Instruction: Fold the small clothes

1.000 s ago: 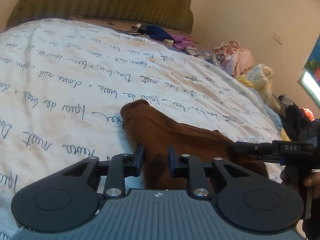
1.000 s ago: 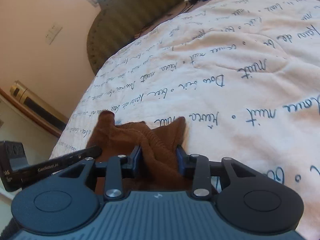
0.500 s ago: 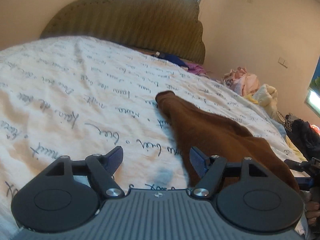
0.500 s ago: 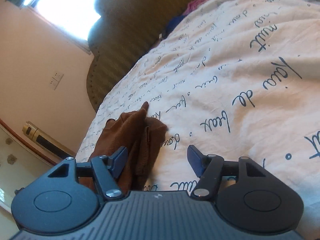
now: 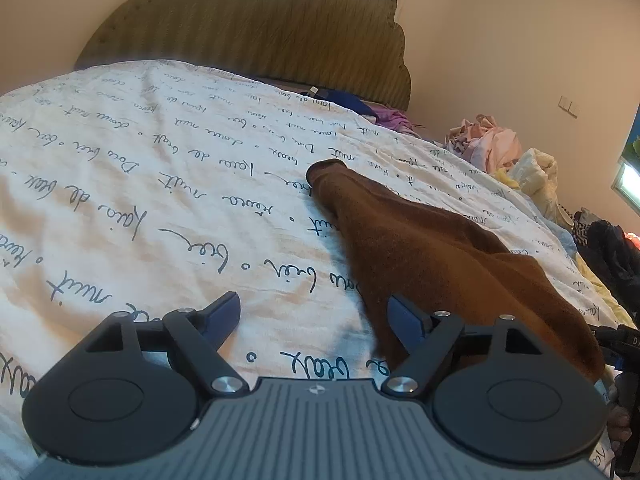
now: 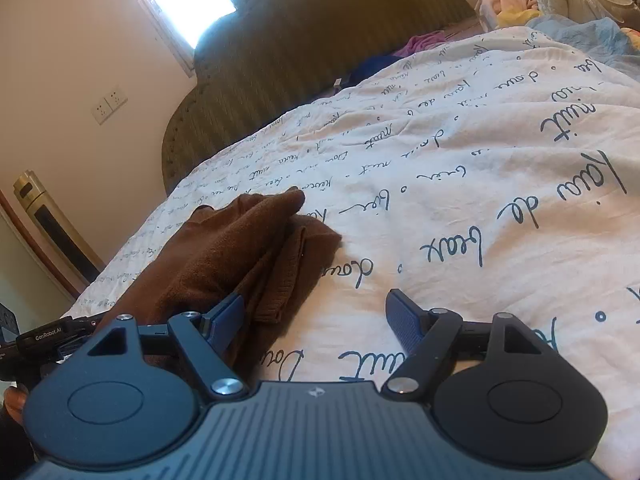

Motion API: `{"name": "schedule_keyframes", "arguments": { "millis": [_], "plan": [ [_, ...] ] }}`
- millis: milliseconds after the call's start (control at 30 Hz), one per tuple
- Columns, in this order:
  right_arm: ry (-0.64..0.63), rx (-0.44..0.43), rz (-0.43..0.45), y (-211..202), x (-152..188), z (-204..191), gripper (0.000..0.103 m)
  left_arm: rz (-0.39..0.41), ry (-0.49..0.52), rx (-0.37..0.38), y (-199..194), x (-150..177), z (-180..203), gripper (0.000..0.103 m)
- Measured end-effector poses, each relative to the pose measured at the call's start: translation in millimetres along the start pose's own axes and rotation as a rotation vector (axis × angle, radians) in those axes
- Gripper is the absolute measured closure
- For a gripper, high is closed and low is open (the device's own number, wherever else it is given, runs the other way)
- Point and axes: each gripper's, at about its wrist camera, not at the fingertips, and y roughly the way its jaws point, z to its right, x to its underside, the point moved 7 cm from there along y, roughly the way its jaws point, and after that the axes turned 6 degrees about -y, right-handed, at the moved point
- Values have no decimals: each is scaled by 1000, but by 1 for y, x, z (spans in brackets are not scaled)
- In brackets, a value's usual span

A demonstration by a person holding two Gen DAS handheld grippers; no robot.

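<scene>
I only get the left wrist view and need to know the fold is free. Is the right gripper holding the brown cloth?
Observer: No. The right gripper is open. Its jaws have just been opening, and the cloth has only its edge just inside the left finger, unpressed.
Operator: Is the cloth folded on that side?
Observer: Yes, its edge there lies doubled in layers.
Operator: Anything standing off to that side?
Observer: Yes, a tall gold unit.
</scene>
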Motion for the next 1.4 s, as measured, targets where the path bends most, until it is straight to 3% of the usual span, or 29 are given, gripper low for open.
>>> {"name": "schedule_keyframes", "arguments": {
  "millis": [1400],
  "plan": [
    [-10,4,-1,0,1,-1,26,-4,4,-1,0,0,1,19]
  ]
}}
